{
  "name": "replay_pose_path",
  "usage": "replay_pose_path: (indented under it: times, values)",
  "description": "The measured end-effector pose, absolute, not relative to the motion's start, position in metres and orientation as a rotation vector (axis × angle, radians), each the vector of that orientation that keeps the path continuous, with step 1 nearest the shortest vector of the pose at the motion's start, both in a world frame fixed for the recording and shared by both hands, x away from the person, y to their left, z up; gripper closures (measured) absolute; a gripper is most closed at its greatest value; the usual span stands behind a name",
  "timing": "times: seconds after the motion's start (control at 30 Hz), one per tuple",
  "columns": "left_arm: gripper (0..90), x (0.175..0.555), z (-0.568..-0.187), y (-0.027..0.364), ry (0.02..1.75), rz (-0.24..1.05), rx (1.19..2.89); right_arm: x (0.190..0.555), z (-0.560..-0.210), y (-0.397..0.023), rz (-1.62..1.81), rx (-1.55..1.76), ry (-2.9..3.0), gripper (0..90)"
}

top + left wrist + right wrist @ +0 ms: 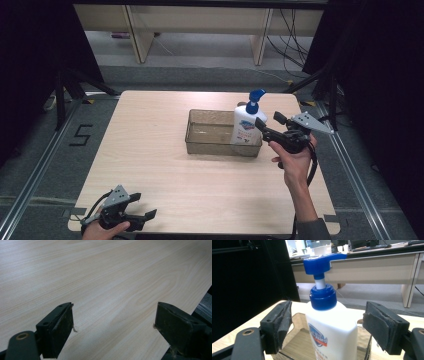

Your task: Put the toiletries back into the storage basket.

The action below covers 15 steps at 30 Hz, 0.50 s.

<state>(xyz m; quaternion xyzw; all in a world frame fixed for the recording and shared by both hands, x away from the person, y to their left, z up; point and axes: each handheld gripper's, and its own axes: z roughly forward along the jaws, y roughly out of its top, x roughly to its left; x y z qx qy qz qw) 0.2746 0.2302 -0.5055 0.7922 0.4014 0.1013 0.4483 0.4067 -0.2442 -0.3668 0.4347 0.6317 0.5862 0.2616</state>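
While parted, right claw [325, 326] flanks bottle [332, 332]

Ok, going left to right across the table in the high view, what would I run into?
Left gripper at the near left corner → clear plastic bin → white soap bottle with a blue pump, standing at the bin's right end → right gripper, jaws open beside the bottle.

floor [210, 47]: grey | desks [200, 20]: pale wood, far side | curtains [30, 60]: black, both sides | cables [290, 45]: on floor
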Motion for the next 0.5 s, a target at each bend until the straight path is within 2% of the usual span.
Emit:
replay_pose_path:
  times: [0.5]
  values:
    - [14.7, 0.2741, -0.5051, 0.2290, 1.002, 0.253, 1.948, 0.3965, -0.3750, -0.2451, 1.569, 1.208, 1.732, 23.6]
